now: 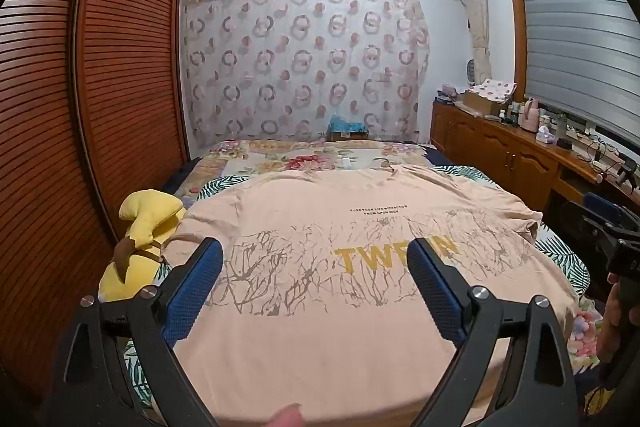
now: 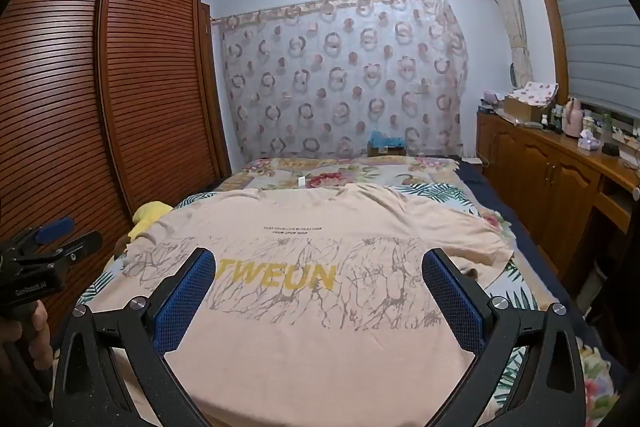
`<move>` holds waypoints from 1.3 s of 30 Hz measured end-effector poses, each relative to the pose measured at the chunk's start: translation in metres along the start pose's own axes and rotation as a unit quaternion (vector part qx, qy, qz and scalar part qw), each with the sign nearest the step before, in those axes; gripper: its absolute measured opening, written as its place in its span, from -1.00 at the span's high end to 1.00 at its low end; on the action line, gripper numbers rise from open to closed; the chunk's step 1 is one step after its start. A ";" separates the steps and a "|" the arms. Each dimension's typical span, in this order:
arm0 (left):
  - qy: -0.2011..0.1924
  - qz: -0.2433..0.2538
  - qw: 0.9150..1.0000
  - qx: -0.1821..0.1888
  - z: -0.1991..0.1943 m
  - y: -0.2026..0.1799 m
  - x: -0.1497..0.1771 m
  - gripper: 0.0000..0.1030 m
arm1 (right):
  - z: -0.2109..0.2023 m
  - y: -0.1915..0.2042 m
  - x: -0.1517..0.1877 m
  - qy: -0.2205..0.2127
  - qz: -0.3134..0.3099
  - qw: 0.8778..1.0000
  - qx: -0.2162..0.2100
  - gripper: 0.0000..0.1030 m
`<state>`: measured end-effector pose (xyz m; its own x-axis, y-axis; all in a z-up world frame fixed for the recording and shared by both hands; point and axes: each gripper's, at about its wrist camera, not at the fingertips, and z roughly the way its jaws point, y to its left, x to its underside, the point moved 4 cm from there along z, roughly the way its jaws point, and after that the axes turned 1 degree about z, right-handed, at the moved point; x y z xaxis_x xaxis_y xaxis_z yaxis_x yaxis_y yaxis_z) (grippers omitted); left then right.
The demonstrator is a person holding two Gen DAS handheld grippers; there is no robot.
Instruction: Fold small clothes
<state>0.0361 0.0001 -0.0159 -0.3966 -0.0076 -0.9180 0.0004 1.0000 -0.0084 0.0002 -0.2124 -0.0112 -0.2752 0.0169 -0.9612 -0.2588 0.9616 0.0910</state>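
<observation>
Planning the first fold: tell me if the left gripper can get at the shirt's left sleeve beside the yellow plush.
Probably yes. The left gripper is open over the shirt, and the left sleeve lies flat with nothing on it; the yellow plush sits just beside it.

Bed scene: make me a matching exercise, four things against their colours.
Things:
1. T-shirt
2. plush toy
3. wardrobe doors
4. gripper pads

Colours:
A. blue
B. yellow
C. peach
D. reddish brown

Pairs: 1-C, 2-B, 3-D, 4-A
</observation>
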 end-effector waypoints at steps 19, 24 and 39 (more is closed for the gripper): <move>0.000 0.006 1.000 -0.004 -0.001 0.000 0.000 -0.82 | 0.002 0.001 0.001 0.004 0.003 1.000 0.000 -1.00; 0.000 0.007 1.000 -0.005 -0.001 0.000 0.000 -0.82 | 0.002 0.002 0.000 0.004 0.003 1.000 0.000 -1.00; 0.001 0.007 1.000 -0.004 -0.001 0.000 0.000 -0.82 | 0.002 0.001 0.000 0.005 0.004 1.000 -0.001 -1.00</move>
<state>0.0354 0.0000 -0.0158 -0.3977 0.0072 -0.9175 -0.0016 1.0000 0.0085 0.0018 -0.2109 -0.0120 -0.2857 0.0222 -0.9581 -0.2578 0.9611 0.0992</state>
